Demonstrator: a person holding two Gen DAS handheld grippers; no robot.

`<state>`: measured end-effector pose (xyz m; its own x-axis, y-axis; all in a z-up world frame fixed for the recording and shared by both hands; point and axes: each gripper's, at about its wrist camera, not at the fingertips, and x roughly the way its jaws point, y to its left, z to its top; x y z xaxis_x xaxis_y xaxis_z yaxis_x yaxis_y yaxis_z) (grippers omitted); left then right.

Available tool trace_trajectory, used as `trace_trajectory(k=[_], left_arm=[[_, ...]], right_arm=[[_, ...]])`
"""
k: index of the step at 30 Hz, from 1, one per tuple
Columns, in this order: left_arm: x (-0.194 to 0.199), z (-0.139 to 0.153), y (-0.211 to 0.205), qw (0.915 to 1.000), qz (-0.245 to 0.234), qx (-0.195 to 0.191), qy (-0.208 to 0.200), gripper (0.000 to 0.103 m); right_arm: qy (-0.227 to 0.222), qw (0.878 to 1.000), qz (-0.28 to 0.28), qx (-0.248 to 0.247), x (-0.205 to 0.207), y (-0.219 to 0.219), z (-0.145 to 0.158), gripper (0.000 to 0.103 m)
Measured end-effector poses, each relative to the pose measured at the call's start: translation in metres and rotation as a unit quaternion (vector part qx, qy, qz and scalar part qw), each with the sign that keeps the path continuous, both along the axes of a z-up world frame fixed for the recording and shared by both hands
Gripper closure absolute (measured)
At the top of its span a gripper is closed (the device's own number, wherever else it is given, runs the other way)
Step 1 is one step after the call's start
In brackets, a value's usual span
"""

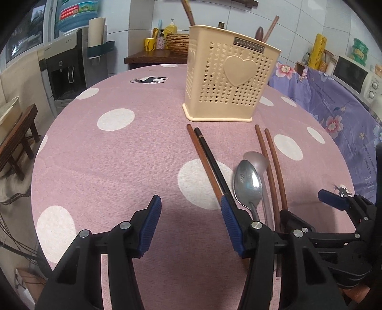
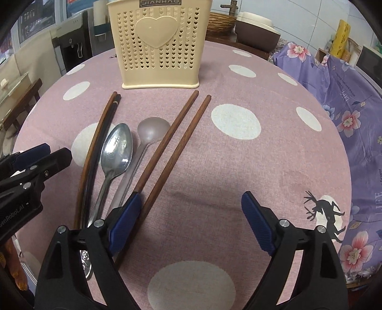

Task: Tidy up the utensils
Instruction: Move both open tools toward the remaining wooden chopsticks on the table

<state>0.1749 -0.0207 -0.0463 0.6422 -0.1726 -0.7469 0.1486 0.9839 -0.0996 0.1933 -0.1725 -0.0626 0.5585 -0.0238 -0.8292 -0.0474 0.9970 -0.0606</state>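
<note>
With the jaws of both the left gripper and right gripper held wide and empty, brown wooden chopsticks and metal spoon, laid on the desk before the cream perforated plastic holder, are judged approached for grasping.

Pink white-dotted tablecloth; cream heart-perforated holder.

- A home kitchen or dining corner.
- Round table under a pink dotted cloth.
- Water dispenser with a bottle on top.
- Microwave, tiled wall, soap bottle and basket on a side cabinet.
</note>
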Motion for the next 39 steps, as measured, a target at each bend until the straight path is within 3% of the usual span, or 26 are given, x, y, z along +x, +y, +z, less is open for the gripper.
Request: trace_trajectory(k=[9,24,34,39], left_arm=[[-0.004,-0.003,-0.014,0.9999,-0.013,0.006,0.009,0.051],[-0.006,-0.011,-0.027,0.9991,-0.017,0.032,0.022,0.058],[0.003,-0.01,0.014,0.9989,0.021,0.032,0.027,0.059],[0.014,-0.002,0.026,0.9993,0.026,0.004,0.026,0.059]], right_arm=[[0.002,0.999,-0.034,-0.002,-0.003,-0.037,0.0,0.018],[-0.006,1.0,-0.028,0.007,-0.004,-0.035,-0.001,0.018],[-0.011,0.999,-0.03,0.016,0.0,-0.046,-0.003,0.018],[-0.031,0.998,-0.008,0.045,0.008,-0.047,0.007,0.018]])
